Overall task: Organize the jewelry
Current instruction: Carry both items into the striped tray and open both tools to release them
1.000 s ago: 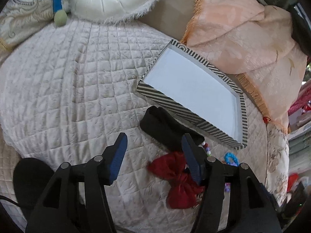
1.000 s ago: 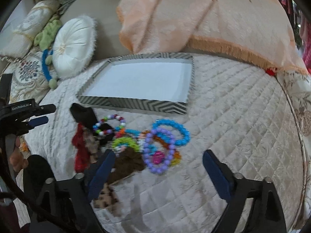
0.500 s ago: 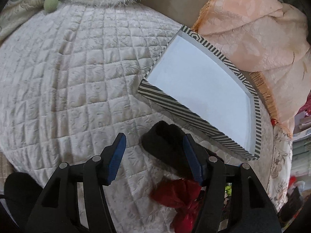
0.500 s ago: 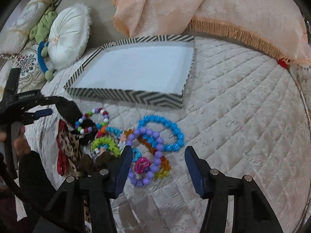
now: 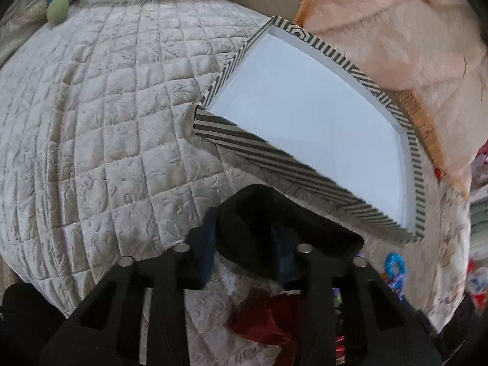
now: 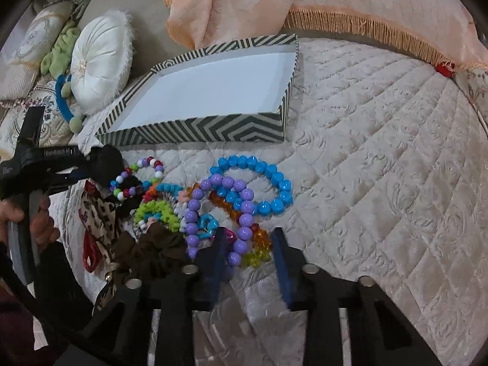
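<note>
Both grippers at a pile of bead bracelets and hair ties beside a striped box.

The left gripper [image 5: 244,244] is clamped on a black hair tie [image 5: 283,228], which bulges past its fingertips toward the box [image 5: 274,155], a shallow grey-and-cream striped tray with a bare white floor. The right gripper [image 6: 250,256] has its fingers a little apart around the near end of a purple bracelet [image 6: 213,210]; whether they touch the beads is unclear. Ahead of those fingers lies a blue bracelet [image 6: 268,180], with orange beads [image 6: 259,238] half buried. White lettering on the left gripper's body is too small to read. All rests on a quilt [image 6: 381,167].
</note>
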`<state>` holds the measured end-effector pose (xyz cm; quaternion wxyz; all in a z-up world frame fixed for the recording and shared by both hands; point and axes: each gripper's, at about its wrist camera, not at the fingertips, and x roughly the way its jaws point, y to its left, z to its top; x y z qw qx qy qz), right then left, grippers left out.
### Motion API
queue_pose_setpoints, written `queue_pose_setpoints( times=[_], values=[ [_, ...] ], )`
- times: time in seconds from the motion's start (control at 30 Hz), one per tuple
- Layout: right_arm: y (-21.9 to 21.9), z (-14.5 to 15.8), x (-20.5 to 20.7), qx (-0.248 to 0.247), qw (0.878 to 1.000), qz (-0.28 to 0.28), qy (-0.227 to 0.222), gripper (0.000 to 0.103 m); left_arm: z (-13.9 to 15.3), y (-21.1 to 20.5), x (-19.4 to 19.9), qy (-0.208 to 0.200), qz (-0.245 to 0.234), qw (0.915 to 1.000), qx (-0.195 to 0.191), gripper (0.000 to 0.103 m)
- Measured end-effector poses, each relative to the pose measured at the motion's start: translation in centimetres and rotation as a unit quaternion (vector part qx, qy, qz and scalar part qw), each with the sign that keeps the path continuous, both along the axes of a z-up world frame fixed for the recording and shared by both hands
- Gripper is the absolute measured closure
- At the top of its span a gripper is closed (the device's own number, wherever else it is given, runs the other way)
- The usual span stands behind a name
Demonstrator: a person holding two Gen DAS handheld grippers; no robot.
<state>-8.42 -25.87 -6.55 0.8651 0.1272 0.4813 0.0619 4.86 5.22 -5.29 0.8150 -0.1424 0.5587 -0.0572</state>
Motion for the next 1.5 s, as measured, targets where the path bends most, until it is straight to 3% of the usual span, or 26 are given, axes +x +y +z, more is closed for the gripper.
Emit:
queue_pose_setpoints(
  times=[0.03,0.4,0.6,0.73,0.83,0.97,1.0,1.07,1.5],
  values=[
    [-0.2,0.3,-0.1,0.007,1.0,-0.004,-0.005,0.093,0.1,0.0,-0.2,-0.002,0.0,1.0,0.001,0.084],
    [-0.1,3.9,-1.8,0.005,0.999,0.012,-0.046,0.095,4.5,1.7,-2.2,-0.053,0.005,0.9985,-0.008,0.09],
    [0.5,2.6,-0.4,-0.018,1.0,0.017,-0.019,0.093,5.4,1.9,-3.0,-0.059,0.004,0.9981,-0.014,0.09],
    [0.3,1.5,0.5,-0.028,1.0,0.013,-0.001,0.084,5.8,2.2,-3.5,-0.059,0.003,0.9981,-0.015,0.09],
    [0.4,0.9,0.9,-0.029,0.999,0.016,0.007,0.083,6.1,2.6,-3.8,-0.064,0.007,0.9979,-0.014,0.09],
    [0.1,0.6,1.0,-0.008,1.0,0.02,0.004,0.084,6.4,2.9,-3.8,-0.065,0.01,0.9977,-0.016,0.09],
    [0.2,0.6,1.0,-0.009,1.0,0.025,0.001,0.094,6.5,2.9,-3.8,-0.065,0.009,0.9977,-0.017,0.09],
    [0.2,0.8,0.8,-0.008,0.999,0.032,-0.007,0.094,6.9,2.8,-3.9,-0.07,0.007,0.9974,-0.019,0.09],
    [0.8,8.3,-0.7,0.025,0.994,0.059,-0.088,0.094,10.1,2.4,-4.2,-0.098,-0.003,0.9949,-0.025,0.09]
  ],
)
